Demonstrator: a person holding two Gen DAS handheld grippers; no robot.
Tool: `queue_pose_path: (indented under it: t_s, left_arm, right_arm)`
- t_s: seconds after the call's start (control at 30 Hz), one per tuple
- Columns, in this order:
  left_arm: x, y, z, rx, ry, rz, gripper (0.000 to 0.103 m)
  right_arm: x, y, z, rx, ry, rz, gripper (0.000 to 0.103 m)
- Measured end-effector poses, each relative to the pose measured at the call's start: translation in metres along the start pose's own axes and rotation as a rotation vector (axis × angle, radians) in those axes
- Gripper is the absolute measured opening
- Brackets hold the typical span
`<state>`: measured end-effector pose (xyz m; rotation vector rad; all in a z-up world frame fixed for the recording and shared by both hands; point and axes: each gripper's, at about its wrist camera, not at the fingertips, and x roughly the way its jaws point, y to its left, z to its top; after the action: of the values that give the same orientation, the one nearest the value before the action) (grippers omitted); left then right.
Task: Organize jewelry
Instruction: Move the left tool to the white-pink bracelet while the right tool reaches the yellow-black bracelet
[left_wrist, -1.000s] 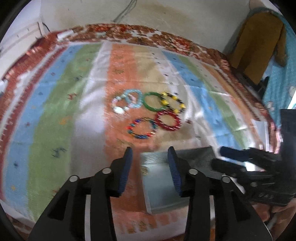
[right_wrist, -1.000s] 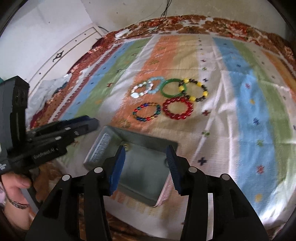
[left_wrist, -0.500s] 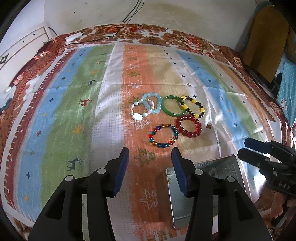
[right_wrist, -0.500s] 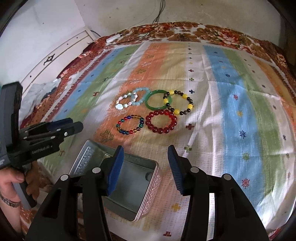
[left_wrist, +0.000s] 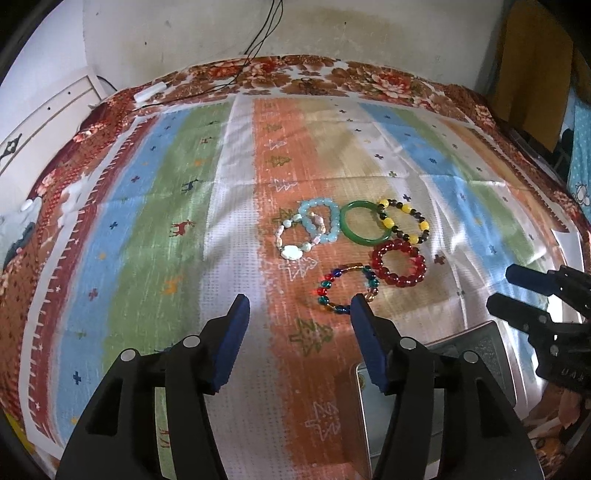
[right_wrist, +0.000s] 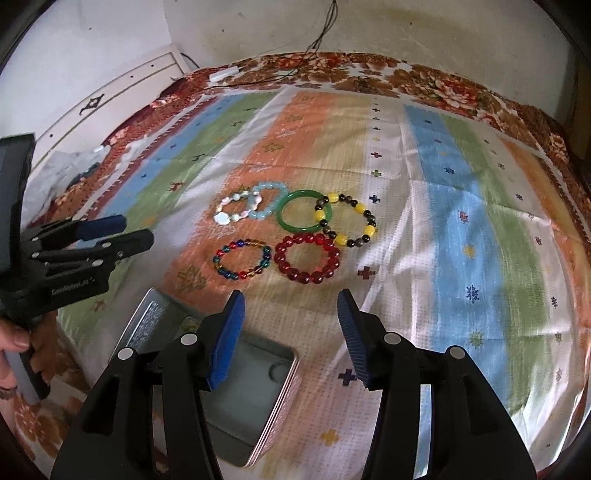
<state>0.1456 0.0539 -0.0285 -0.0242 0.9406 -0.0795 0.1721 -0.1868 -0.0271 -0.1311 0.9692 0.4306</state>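
Opening, both hand-held grippers (left_wrist: 297, 306) (right_wrist: 290, 304) hold nothing.

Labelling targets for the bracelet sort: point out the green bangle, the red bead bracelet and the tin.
green bangle (right_wrist: 281, 220): right wrist view, left side of the ring.
red bead bracelet (right_wrist: 295, 275): right wrist view, a lower-left bead.
tin (right_wrist: 255, 373): right wrist view, bare inside floor.
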Motion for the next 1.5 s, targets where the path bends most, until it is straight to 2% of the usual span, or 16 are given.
queue_pose_path:
  t_s: [0.2,0.67,0.8,1.03,1.1,1.5]
  left_arm:
    - [0.01,0.004,0.008,-0.018,0.009,0.015,0.061]
    - [0.029,0.014,0.026,-0.032,0.025,0.036,0.062]
    - [0.035,0.015,0.027,-0.032,0.04,0.035,0.066]
    - [0.047,0.015,0.035,-0.032,0.054,0.039,0.066]
    - [0.051,0.018,0.039,-0.037,0.055,0.043,0.066]
    - [0.078,0.028,0.054,-0.068,0.093,0.031,0.066]
  right_arm:
    - [0.02,-0.016,0.005,0.036,0.034,-0.034,0.057]
    - [0.033,-0.03,0.018,0.059,0.045,-0.068,0.06]
    - [0.036,-0.037,0.022,0.088,0.05,-0.06,0.06]
    - [0.045,-0.045,0.031,0.089,0.064,-0.075,0.06]
    - [0.047,-0.047,0.034,0.093,0.065,-0.077,0.066]
    - [0.064,-0.066,0.048,0.153,0.091,-0.068,0.066]
